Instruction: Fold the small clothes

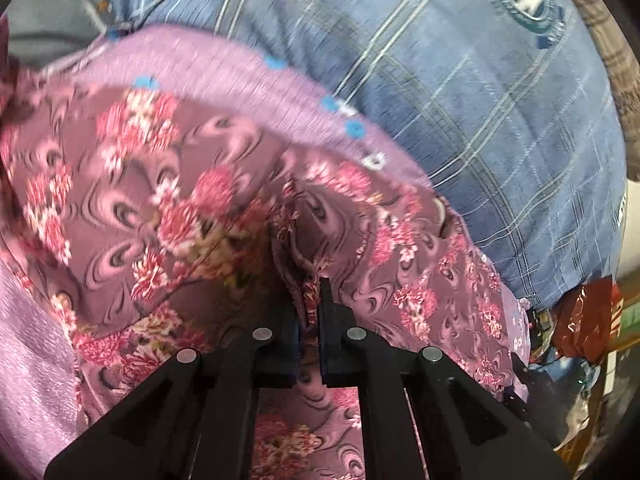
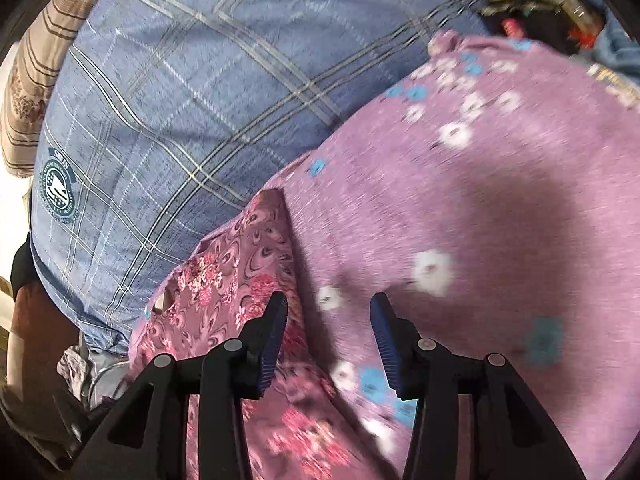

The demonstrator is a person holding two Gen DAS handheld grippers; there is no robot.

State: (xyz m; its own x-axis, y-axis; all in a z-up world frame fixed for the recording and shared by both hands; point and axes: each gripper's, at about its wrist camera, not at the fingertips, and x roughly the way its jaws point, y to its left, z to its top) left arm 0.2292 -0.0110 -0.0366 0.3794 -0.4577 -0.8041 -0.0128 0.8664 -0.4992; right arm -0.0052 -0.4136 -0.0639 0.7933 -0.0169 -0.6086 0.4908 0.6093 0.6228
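Floral maroon garment lay rumpled on the blue checked bedsheet, folding barely begun. Left gripper was pinched tight on a ridge of it; right gripper stood part-open, holding nothing.

Left wrist view sits right behind the left claw, tipped steeply down, very close to the flowered garment, with the blue checked sheet across the top right. Right wrist view looks along the right claw, angled down less steeply, just above the purple cloth. Both share the flowered garment, the purple cloth and the sheet with its round badge.
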